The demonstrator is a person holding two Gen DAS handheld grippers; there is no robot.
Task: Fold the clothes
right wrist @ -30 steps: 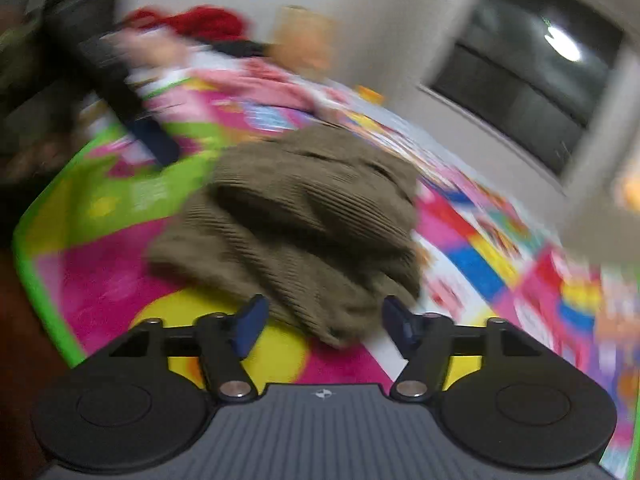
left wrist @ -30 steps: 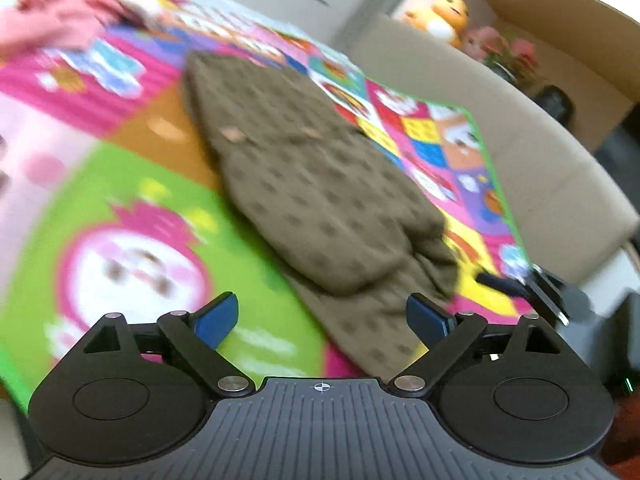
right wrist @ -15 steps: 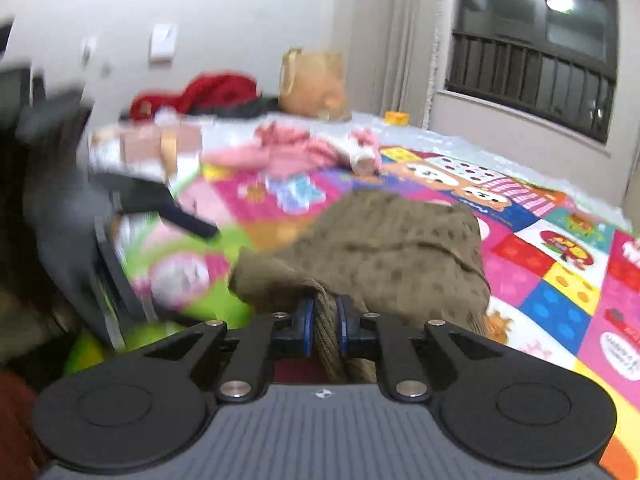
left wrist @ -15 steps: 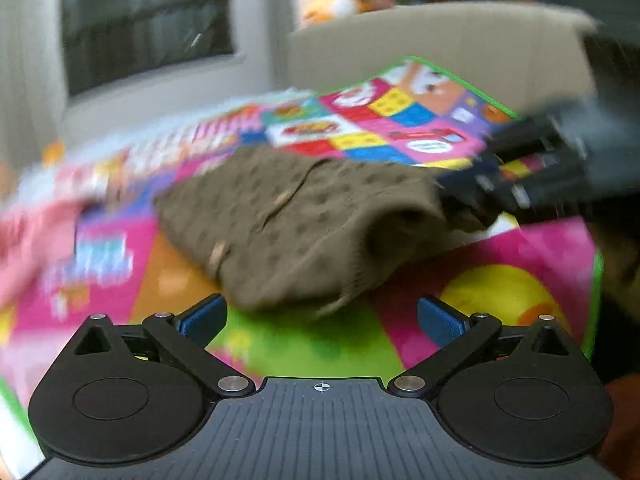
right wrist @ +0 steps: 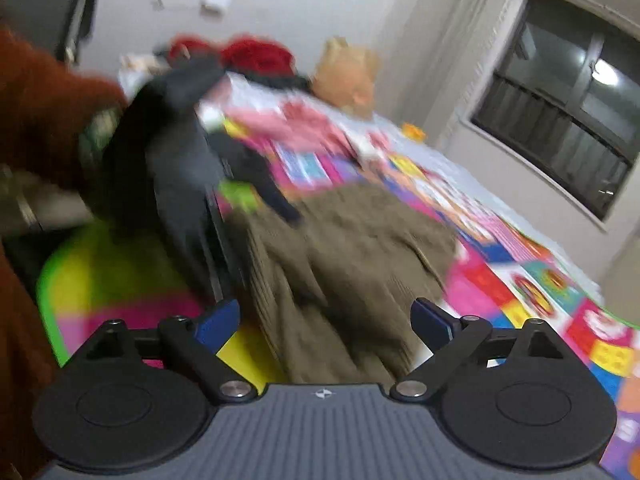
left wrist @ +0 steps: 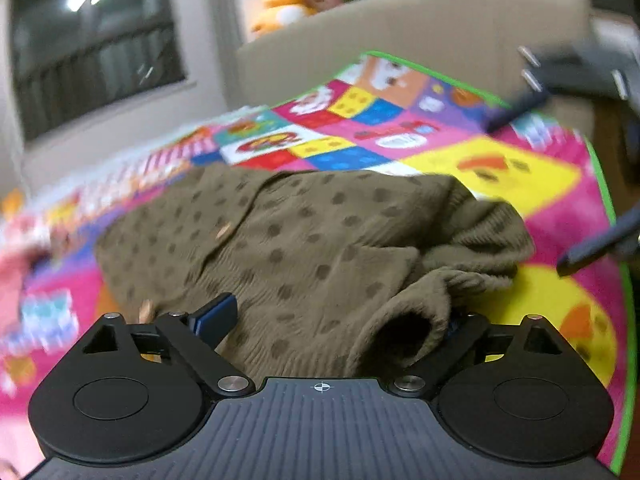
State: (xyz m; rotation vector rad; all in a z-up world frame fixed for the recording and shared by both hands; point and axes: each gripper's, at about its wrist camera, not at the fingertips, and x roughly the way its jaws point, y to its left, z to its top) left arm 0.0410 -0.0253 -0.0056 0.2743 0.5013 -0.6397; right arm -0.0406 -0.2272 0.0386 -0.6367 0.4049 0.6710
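An olive-brown dotted sweater (left wrist: pixel 304 232) lies bunched on the colourful play mat (left wrist: pixel 520 176). My left gripper (left wrist: pixel 340 312) is low over its near edge, jaws wide and closing. A ribbed cuff (left wrist: pixel 404 320) lies between them and hides the right pad; the left pad is not pressing on cloth. My right gripper (right wrist: pixel 326 306) hovers over the sweater (right wrist: pixel 360 256), its jaws opening and free of the cloth. In the left wrist view the right gripper's fingers (left wrist: pixel 592 246) hang beyond the sweater's right end. The blurred left gripper's finger (right wrist: pixel 276 196) shows in the right wrist view.
Pink clothes (right wrist: pixel 296 124) lie further along the mat, with a red garment (right wrist: pixel 256 54) and a tan plush toy (right wrist: pixel 348 72) behind. A beige padded edge (left wrist: pixel 400 40) borders the mat, with a yellow plush (left wrist: pixel 280 4) above. A person's rust sleeve (right wrist: pixel 36 92) is at the left.
The right gripper, shut on a sweater fold half a second ago, has let go, opened wide and risen. The left gripper rolled and moved in until the cuff lay between its fingers.
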